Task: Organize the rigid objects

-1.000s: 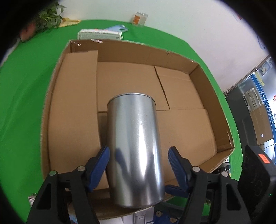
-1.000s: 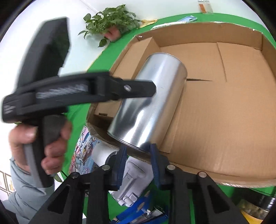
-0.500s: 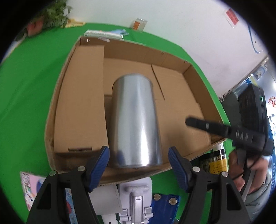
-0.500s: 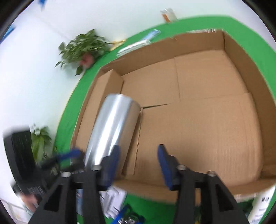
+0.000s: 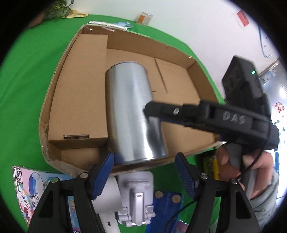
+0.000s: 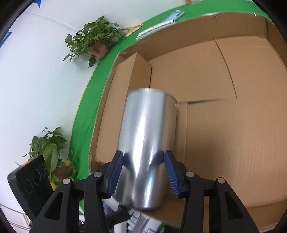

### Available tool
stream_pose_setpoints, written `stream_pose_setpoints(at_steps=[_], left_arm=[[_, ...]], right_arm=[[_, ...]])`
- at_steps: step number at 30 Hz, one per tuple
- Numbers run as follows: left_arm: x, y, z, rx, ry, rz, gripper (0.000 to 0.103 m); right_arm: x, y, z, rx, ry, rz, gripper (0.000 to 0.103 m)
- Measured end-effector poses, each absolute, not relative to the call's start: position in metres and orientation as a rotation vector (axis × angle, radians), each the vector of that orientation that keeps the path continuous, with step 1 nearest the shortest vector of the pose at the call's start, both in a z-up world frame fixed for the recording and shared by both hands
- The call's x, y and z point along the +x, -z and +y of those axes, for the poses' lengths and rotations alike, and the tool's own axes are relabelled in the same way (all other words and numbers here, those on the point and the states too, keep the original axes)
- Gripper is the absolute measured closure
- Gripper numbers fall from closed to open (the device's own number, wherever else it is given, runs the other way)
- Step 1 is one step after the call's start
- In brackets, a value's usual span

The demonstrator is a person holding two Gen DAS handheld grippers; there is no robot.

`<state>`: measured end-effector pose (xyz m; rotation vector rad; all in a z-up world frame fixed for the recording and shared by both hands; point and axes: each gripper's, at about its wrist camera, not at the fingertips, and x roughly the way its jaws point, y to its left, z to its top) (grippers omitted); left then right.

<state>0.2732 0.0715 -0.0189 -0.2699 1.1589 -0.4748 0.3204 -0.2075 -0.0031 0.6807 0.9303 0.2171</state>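
Nearest, left claw [image 5: 144,173] spread wide, grasping nothing, above a white plastic appliance [image 5: 132,193] at the green surface [image 5: 26,89] near edge. Right claw [image 6: 143,172] opening, pads flanking the metal can [image 6: 148,139] without clearly pressing, probably letting it settle upright by the near-left corner of the cardboard box [image 6: 251,44]. Beyond: potted plants [image 6: 93,41] against a white wall.

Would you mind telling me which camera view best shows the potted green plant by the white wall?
The right wrist view: the potted green plant shows whole there, leaves and pinkish pot in focus at the edge of the green table. In the left wrist view only some of the same plant's leaves show at the dark top rim.
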Motion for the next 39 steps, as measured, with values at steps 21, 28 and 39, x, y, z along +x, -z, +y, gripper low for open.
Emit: stream_pose_setpoints(at_steps=[21, 28, 39], left_arm=[[0.149, 0.003, 0.239, -0.27, 0.098, 0.98, 0.013], [0.154, 0.084, 0.261, -0.397, 0.162, 1.133, 0.022], [0.14, 0.094, 0.238, -0.379, 0.298, 1.178, 0.025]], right_arm=[[0.126, -0.052, -0.102, 0.318, -0.179, 0.666, 0.0], [0.114, 0.0, -0.003, 0.336, -0.451, 0.874, 0.003], [0.16, 0.047, 0.073, 0.278, -0.305, 0.946, 0.011]])
